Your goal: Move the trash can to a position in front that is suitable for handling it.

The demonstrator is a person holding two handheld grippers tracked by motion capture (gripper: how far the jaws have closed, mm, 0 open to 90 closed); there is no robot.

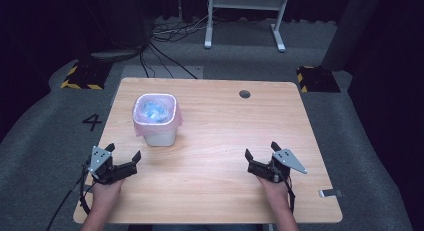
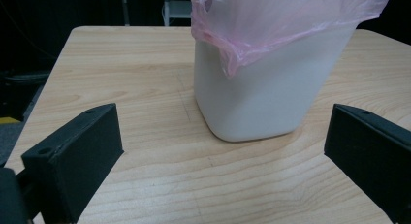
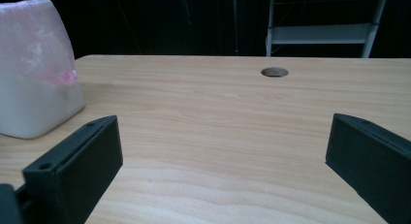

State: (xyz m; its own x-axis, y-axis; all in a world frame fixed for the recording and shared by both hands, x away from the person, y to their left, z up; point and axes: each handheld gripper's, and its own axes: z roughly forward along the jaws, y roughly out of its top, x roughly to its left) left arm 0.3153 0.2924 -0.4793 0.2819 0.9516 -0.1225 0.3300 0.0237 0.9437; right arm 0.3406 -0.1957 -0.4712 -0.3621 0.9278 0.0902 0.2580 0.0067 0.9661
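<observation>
We inspected the frame from left to right. At the lower left of the high view, our left gripper (image 1: 122,155) rested over the table (image 1: 215,191) with its jaws spread wide and nothing between them. Just above it, in the left-centre of the frame, stood the small white bin (image 1: 161,136), upright, apart from both grippers. A thin pink liner bag (image 1: 172,122) was folded over its rim, and something bluish lay inside; we could not tell what. In the left gripper view the bin (image 2: 261,93) sat near, straight ahead between the jaws, its liner (image 2: 286,20) hanging in loose crinkles.

We judged the bin light, its plastic walls smooth and somewhat slippery, with some flex under squeeze. The liner looked flimsy and liable to tear or slide. A hold on the liner's folded edge, pinched at the rim, seemed soundest for lifting the bag; the bin's wall, for steadying.

At the lower right, our right gripper (image 1: 261,152) was likewise spread apart and empty, well away from the bin.
</observation>
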